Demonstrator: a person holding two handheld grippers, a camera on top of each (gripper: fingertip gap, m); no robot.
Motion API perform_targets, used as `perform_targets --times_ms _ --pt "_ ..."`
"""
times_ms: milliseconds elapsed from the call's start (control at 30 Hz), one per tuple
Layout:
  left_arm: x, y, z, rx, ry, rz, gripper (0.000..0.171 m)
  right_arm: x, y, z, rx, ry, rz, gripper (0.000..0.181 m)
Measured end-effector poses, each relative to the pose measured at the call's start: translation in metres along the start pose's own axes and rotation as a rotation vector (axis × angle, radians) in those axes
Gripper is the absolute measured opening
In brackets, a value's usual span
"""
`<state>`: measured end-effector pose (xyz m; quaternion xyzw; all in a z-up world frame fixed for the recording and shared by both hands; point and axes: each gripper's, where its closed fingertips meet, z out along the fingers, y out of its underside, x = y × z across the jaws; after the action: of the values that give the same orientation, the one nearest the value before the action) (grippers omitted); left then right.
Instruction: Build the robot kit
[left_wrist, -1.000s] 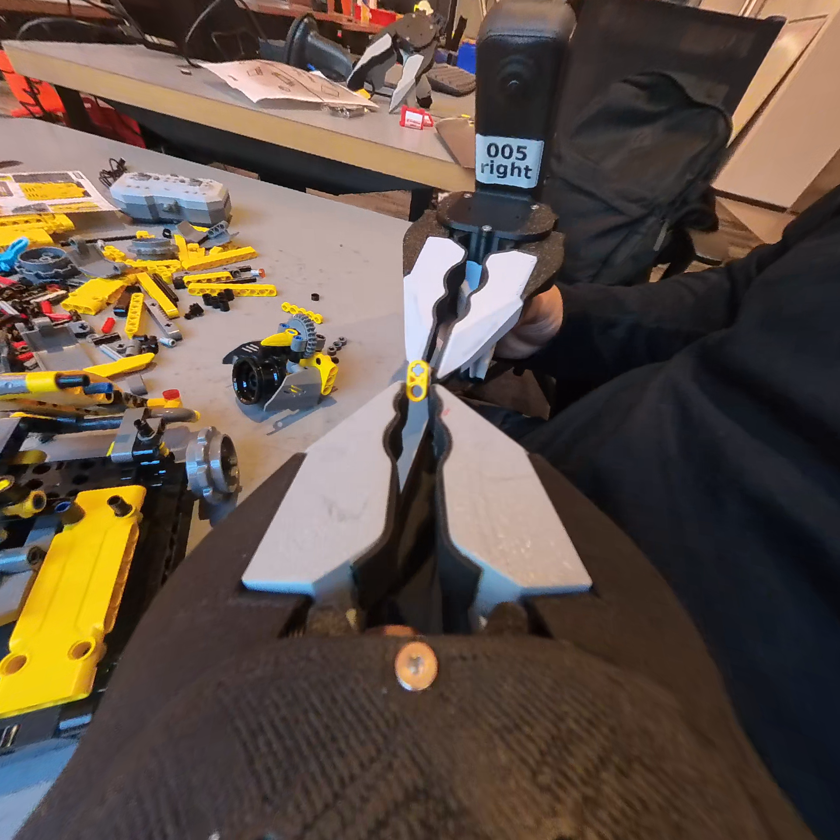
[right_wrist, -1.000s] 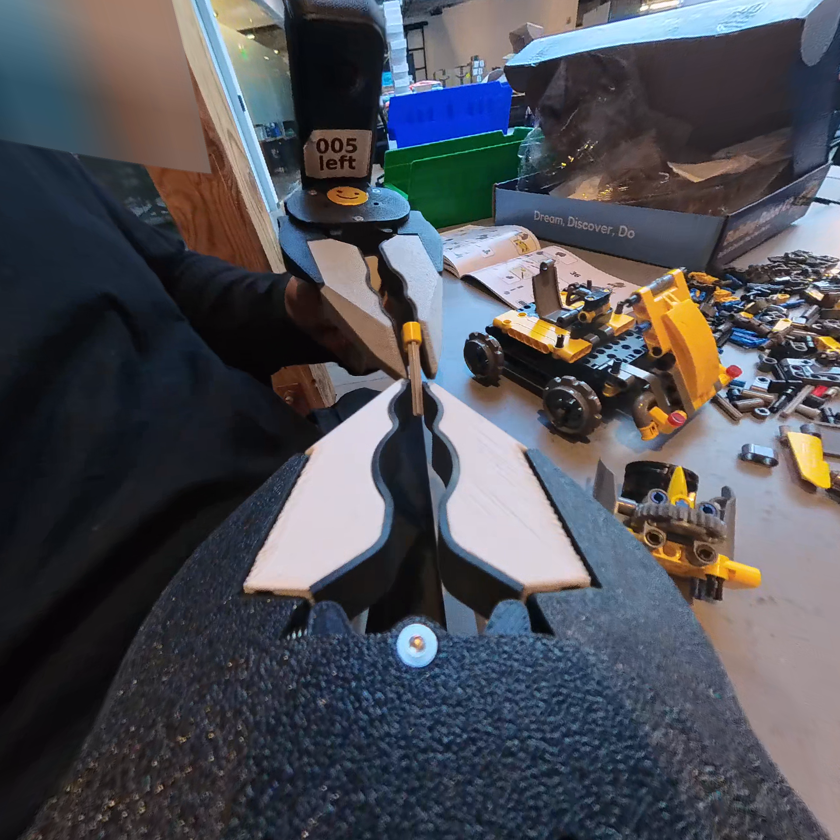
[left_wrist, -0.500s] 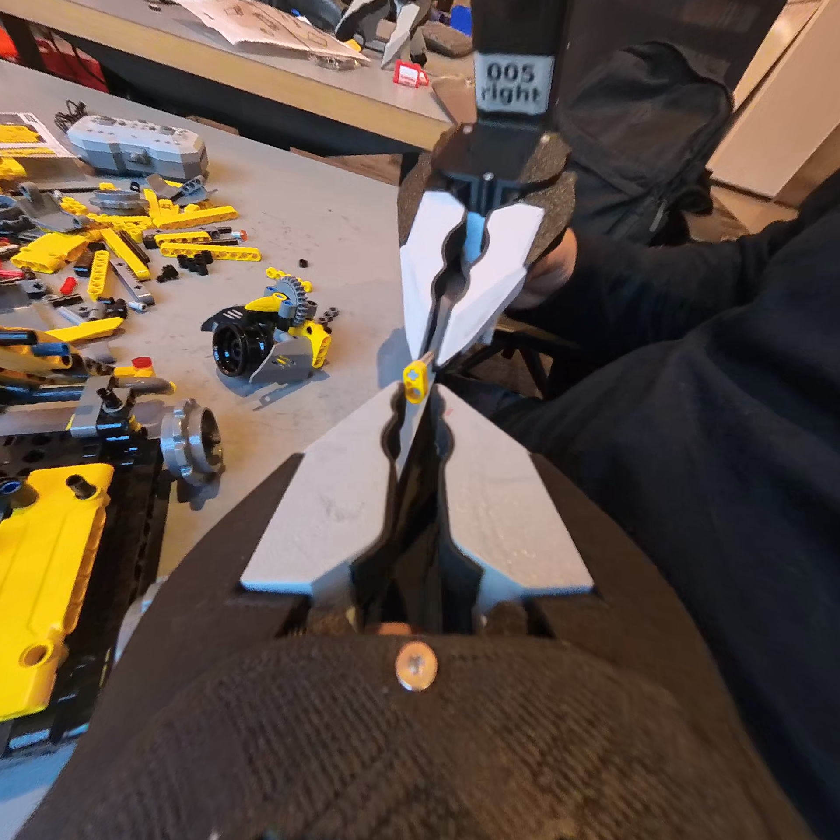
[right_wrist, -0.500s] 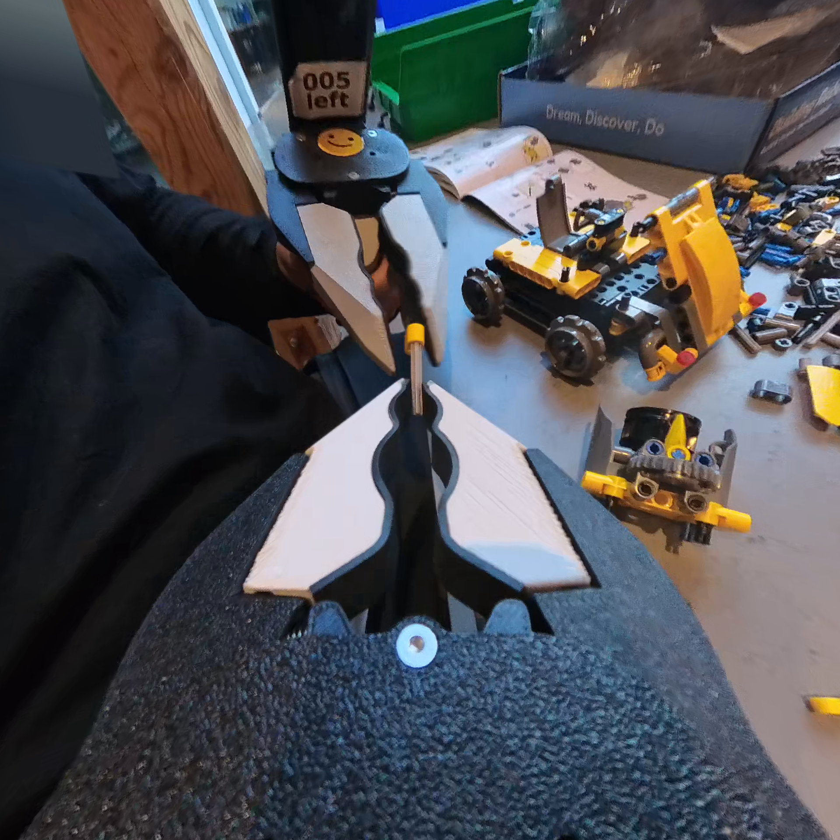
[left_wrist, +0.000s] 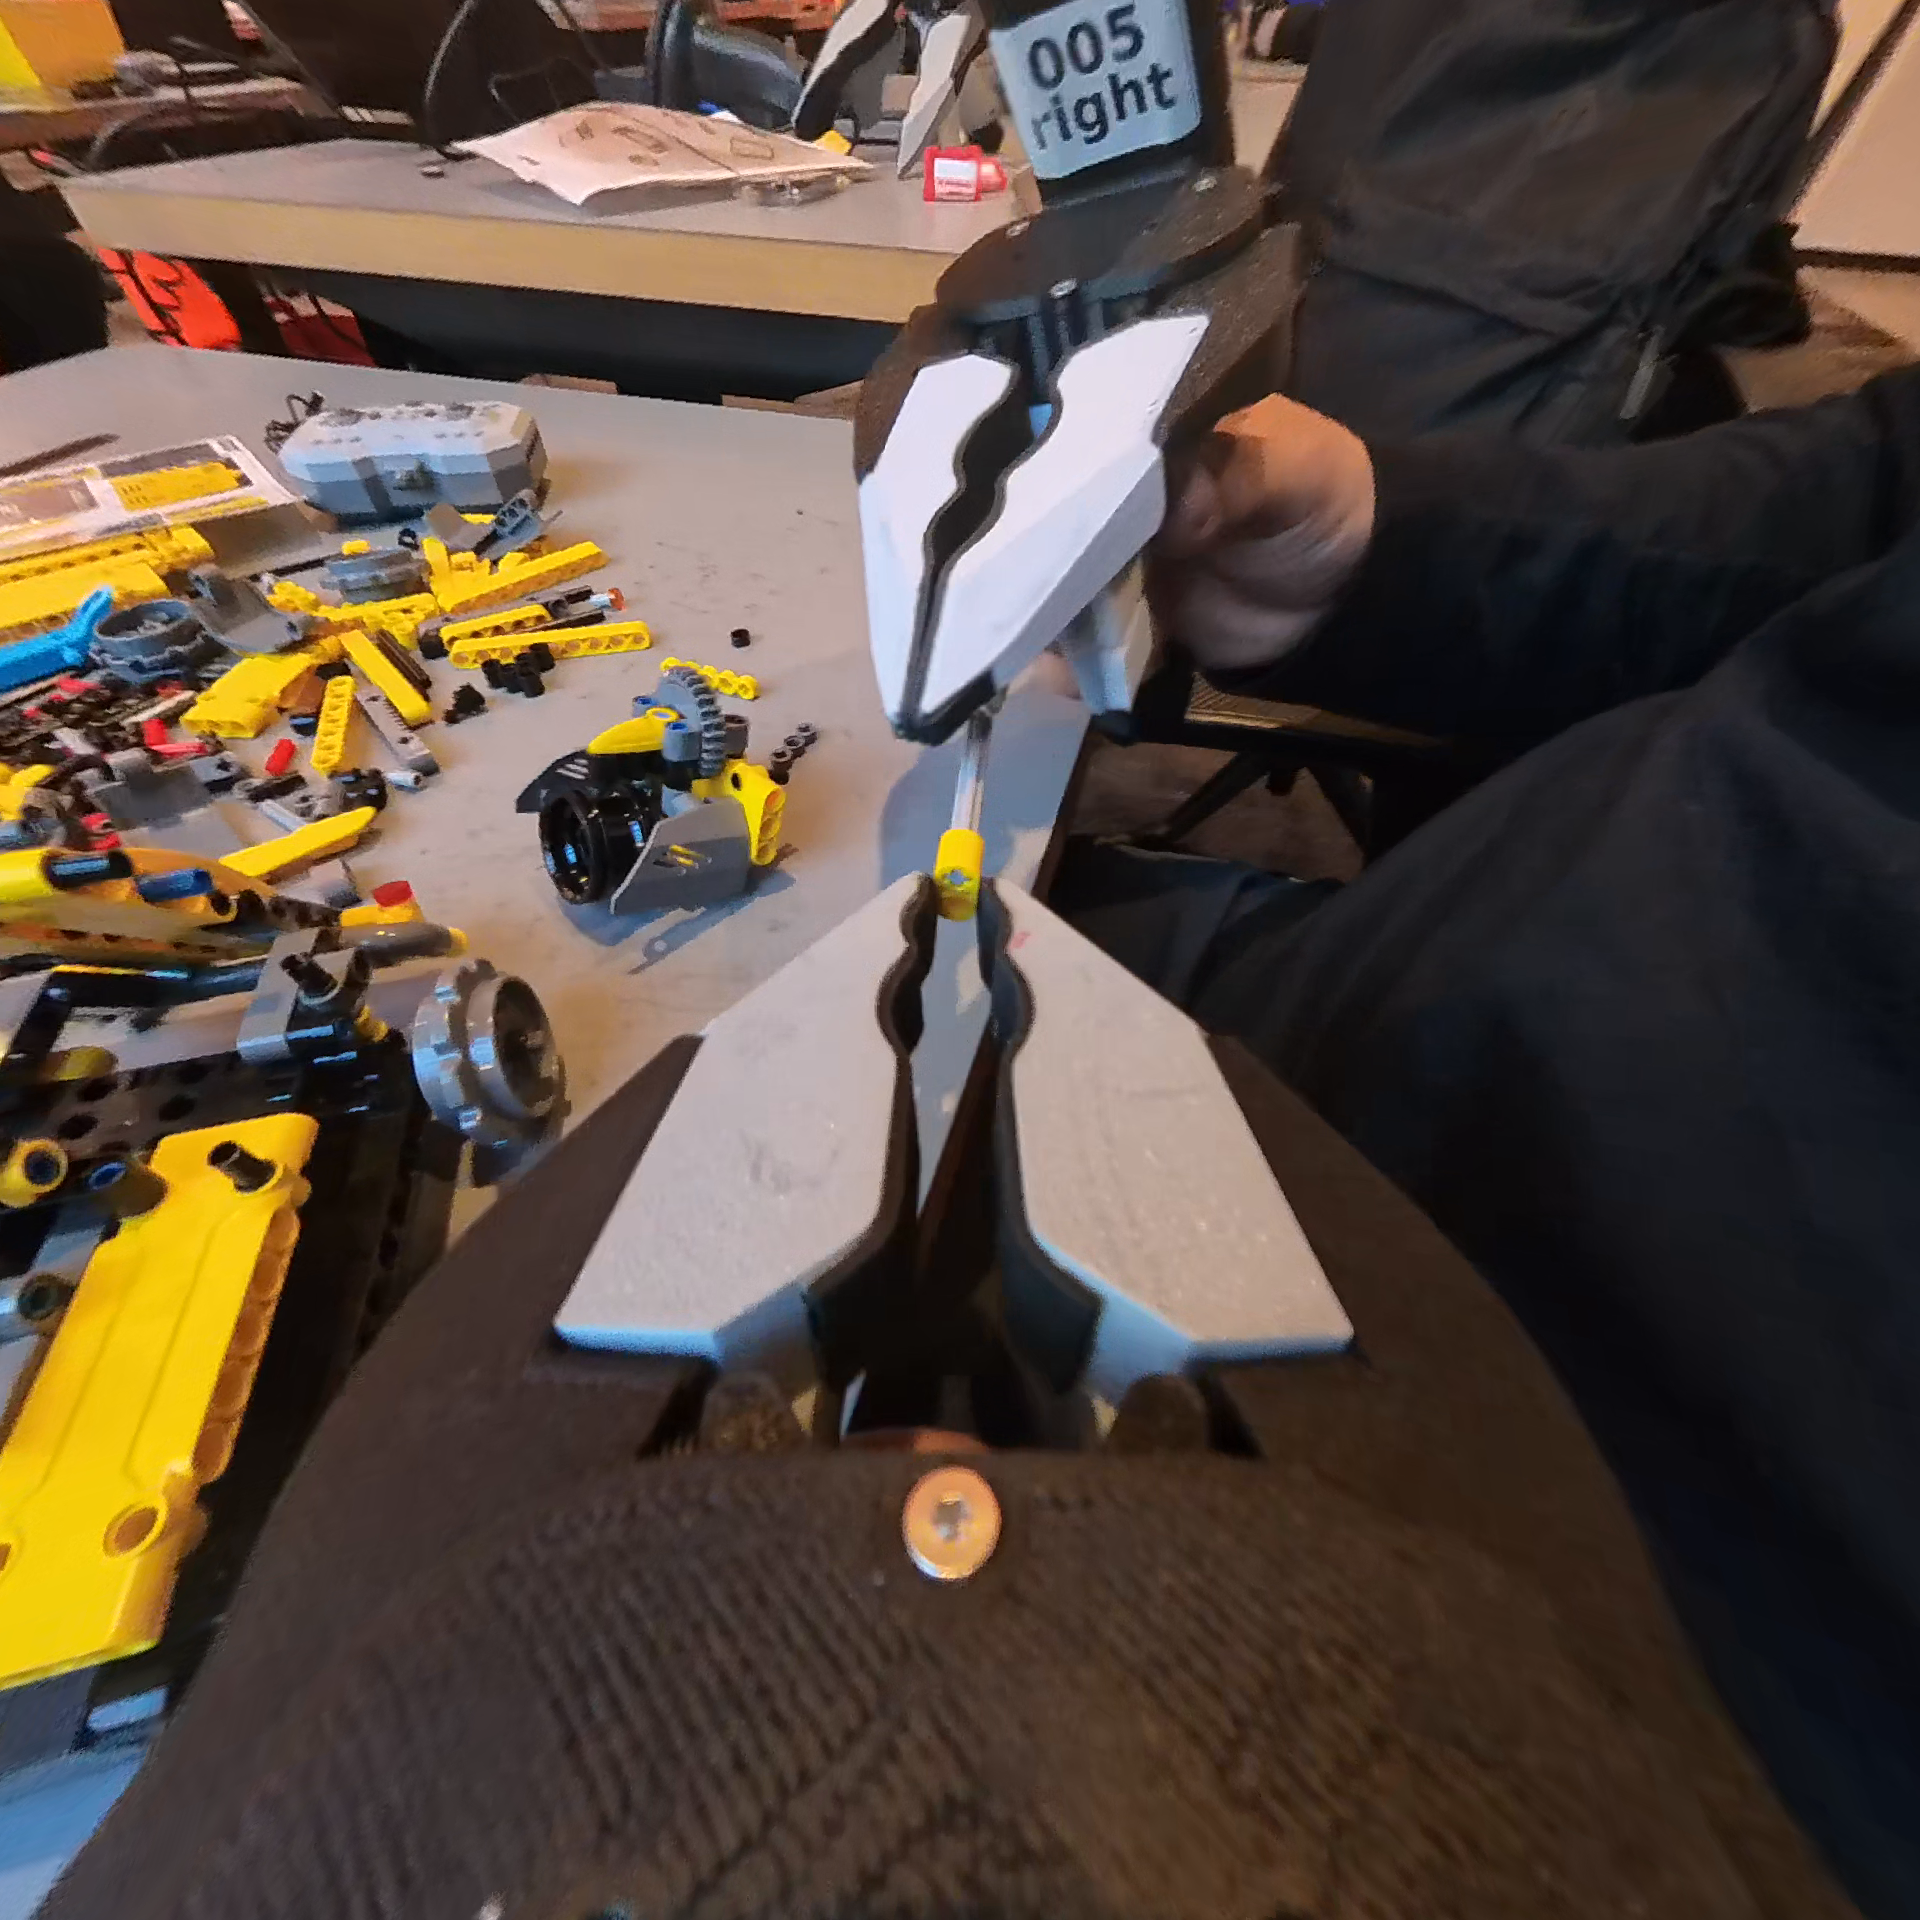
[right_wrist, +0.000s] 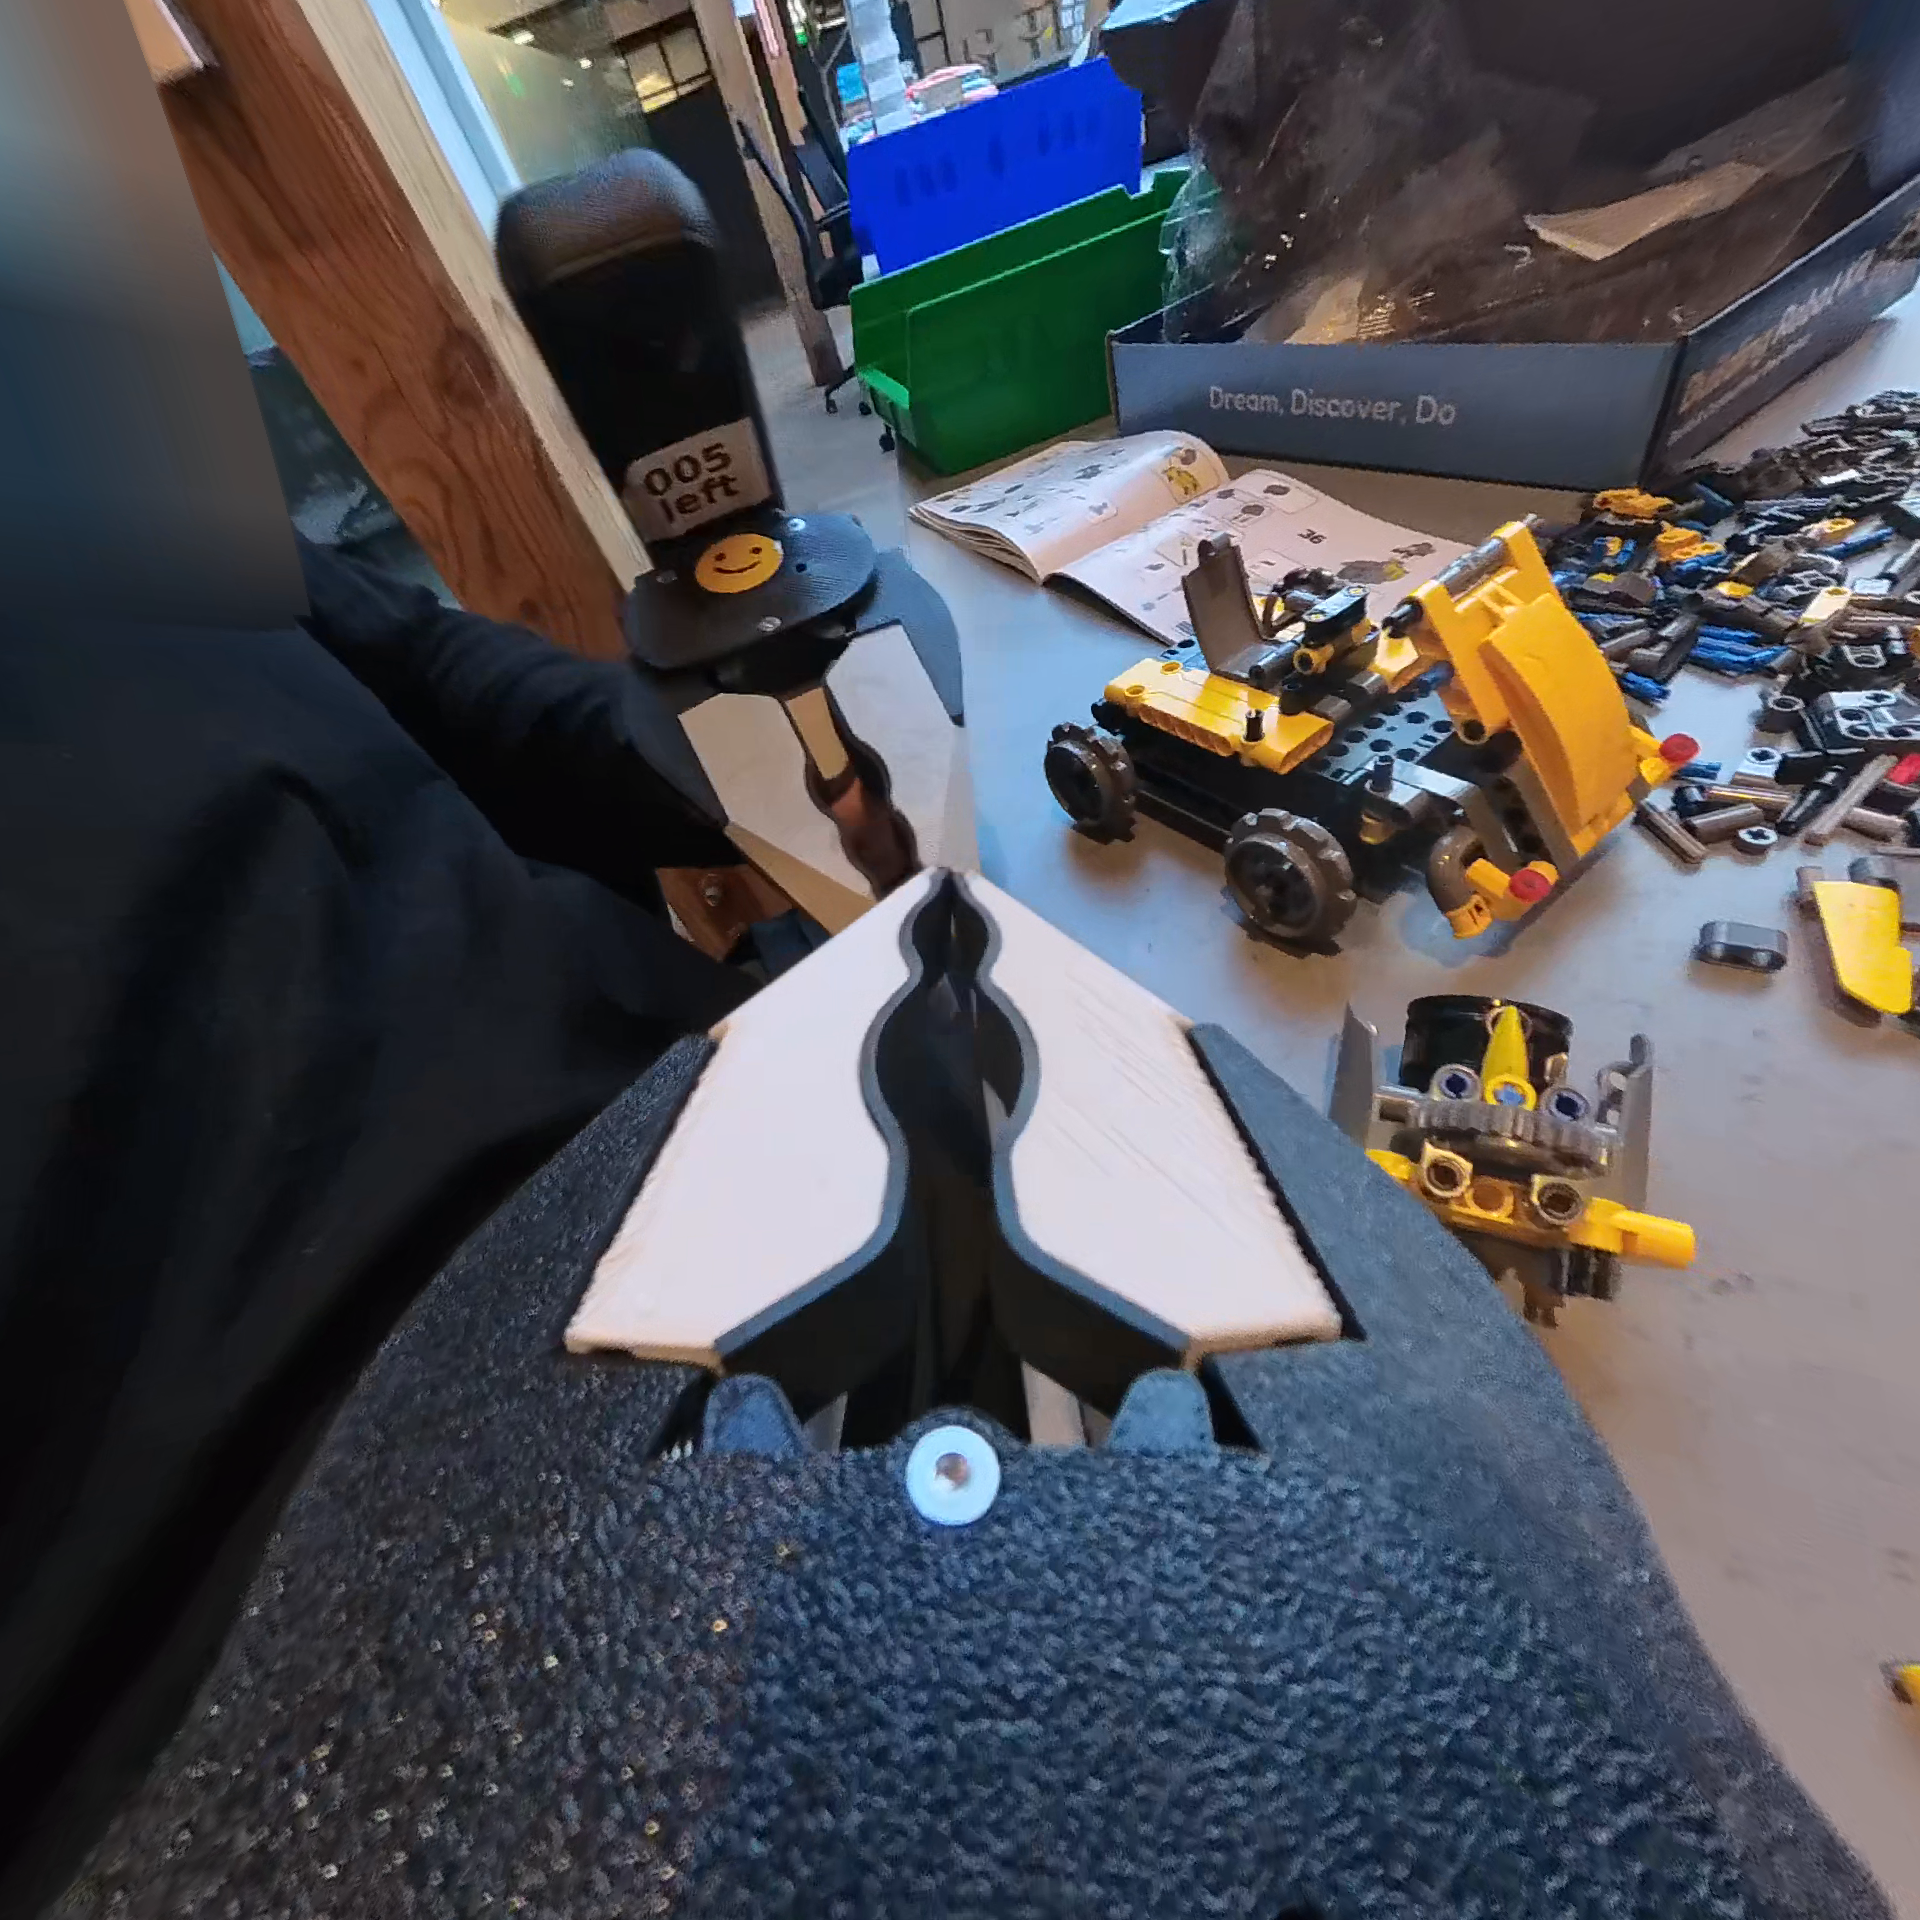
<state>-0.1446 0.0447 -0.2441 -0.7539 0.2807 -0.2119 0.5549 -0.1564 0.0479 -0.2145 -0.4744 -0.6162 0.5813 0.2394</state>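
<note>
At the bench (left_wrist: 727, 540) edge, the left gripper (left_wrist: 954, 896) and right gripper (left_wrist: 940, 717) meet tip to tip off the bench's near corner, a small connector (left_wrist: 956, 876) between the left fingers, an axle (left_wrist: 969, 774) running from it up into the right fingers; a small wheeled sub-assembly (left_wrist: 665, 800) sits on the bench just inside that edge; loose parts (left_wrist: 343, 644) spread farther in; the built vehicle (right_wrist: 1351, 748) stands beyond the sub-assembly, an open booklet (right_wrist: 1122, 520) behind it, a box (right_wrist: 1455, 395) at the far edge.
</note>
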Motion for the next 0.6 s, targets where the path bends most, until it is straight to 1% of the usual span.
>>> perform_targets --times_ms 100,300,433,600 --pt "-0.005 0.002 -0.001 -0.004 -0.023 -0.004 0.005 0.005 -0.001 -0.003 0.015 0.022 0.015 0.000" --pt "-0.017 0.000 -0.005 0.020 -0.064 -0.036 0.005 0.019 -0.004 -0.013 0.063 0.066 0.096 0.008" --pt "-0.020 -0.004 -0.008 0.042 -0.088 -0.026 0.005 0.024 -0.003 -0.016 0.084 0.066 0.154 0.013" --pt "-0.021 -0.009 -0.010 0.070 -0.102 0.000 0.005 0.026 -0.001 -0.016 0.092 0.070 0.181 0.015"
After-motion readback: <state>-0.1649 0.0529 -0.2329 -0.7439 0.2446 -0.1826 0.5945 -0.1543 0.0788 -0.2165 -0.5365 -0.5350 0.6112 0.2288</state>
